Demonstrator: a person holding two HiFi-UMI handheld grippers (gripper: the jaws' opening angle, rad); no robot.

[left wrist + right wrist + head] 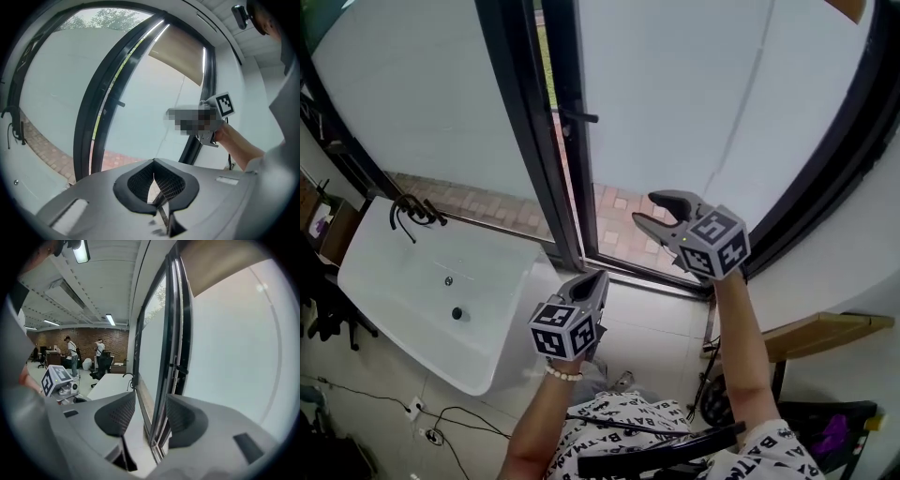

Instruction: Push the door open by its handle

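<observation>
Door handle: short black lever on dark frame of frosted glass door. Sliver of outdoors beside handle, so door likely barely ajar. Right claw: below-right of handle, not touching, spread wide, empty; probably readied to push handle. Left claw: further below handle, pressed together, idle, clear of door swing.

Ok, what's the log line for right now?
left gripper: shut, empty | right gripper: open, empty, not touching handle | door: seems slightly ajar
</observation>
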